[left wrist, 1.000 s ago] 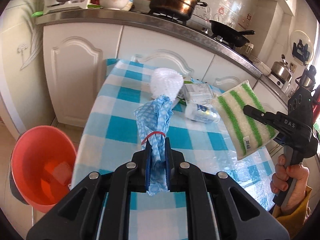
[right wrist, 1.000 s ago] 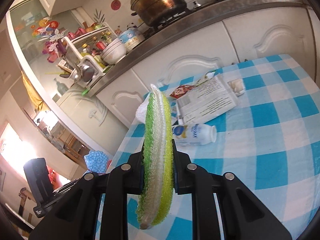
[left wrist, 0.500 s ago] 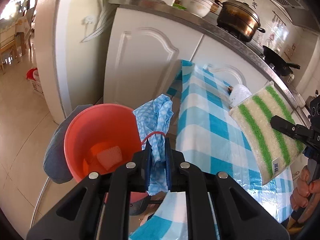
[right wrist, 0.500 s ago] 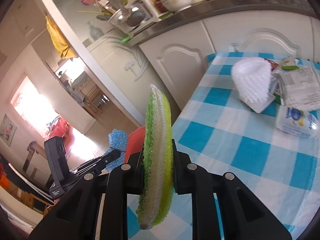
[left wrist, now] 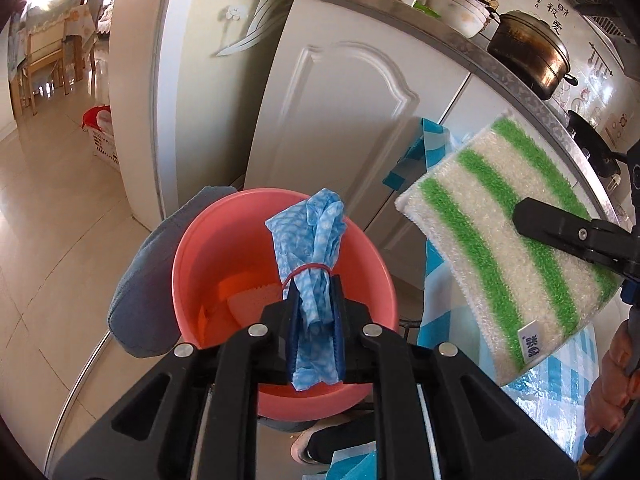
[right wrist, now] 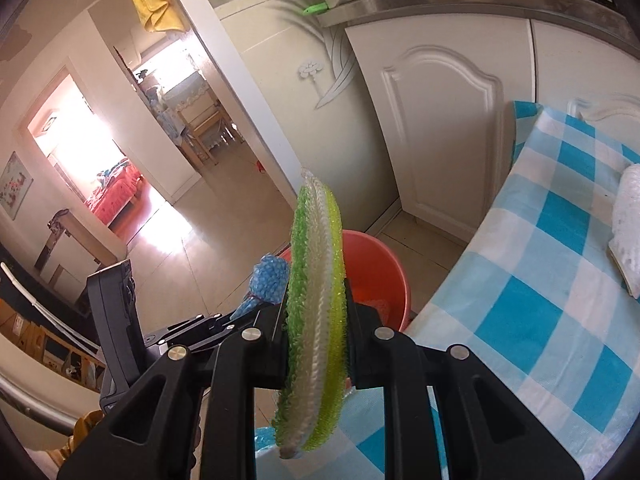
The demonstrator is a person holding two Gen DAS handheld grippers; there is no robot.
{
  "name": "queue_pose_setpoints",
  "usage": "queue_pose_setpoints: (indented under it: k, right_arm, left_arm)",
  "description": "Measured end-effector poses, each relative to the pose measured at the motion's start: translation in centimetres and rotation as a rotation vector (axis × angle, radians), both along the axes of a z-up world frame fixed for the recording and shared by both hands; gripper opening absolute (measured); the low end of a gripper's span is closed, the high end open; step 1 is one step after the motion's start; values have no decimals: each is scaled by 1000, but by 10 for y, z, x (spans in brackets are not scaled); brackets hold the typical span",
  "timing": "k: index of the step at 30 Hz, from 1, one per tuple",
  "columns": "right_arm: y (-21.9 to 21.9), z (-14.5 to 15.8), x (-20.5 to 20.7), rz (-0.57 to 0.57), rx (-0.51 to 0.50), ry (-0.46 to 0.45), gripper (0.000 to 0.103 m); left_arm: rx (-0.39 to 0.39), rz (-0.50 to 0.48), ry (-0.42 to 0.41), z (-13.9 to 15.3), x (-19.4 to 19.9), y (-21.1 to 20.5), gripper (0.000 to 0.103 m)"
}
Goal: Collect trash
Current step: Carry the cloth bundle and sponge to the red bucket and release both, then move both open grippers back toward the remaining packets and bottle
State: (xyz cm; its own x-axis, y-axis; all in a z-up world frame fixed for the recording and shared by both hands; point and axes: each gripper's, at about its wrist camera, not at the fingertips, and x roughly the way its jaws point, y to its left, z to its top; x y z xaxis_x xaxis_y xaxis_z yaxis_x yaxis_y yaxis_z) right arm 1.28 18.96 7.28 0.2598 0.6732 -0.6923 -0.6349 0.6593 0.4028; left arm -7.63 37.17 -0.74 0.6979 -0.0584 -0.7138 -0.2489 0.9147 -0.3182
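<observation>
the left tongs (left wrist: 314, 300) are closed on a blue cloth bundle (left wrist: 316, 264), long axis pointing away, above the red bucket (left wrist: 192, 264). the right tongs (right wrist: 316, 320) clamp a green-striped sponge (right wrist: 316, 320) edge-on beside the checked tabletop (right wrist: 560, 300). the sponge's label (left wrist: 534, 342) is unreadable.

left tool (left wrist: 314, 312) clamped, level, right tool (right wrist: 316, 320) clamped, alongside, both raised
</observation>
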Motion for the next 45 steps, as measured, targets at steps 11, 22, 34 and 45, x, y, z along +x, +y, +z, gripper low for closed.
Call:
queue_pose_setpoints:
  k: [11, 22, 34, 45]
  right_arm:
    - [32, -27, -2, -7, -91, -59, 69]
    - [-45, -4, -4, -165, 34, -53, 87]
    - [-118, 16, -50, -271, 108, -258, 89]
    - [-199, 32, -69, -441, 206, -444, 98]
  left_arm:
    - [-17, 48, 10, -21, 2, 17, 86]
    - [-32, 99, -16, -11, -18, 29, 93]
    - [6, 161, -195, 21, -40, 7, 93]
    - [133, 28, -213, 69, -36, -49, 94]
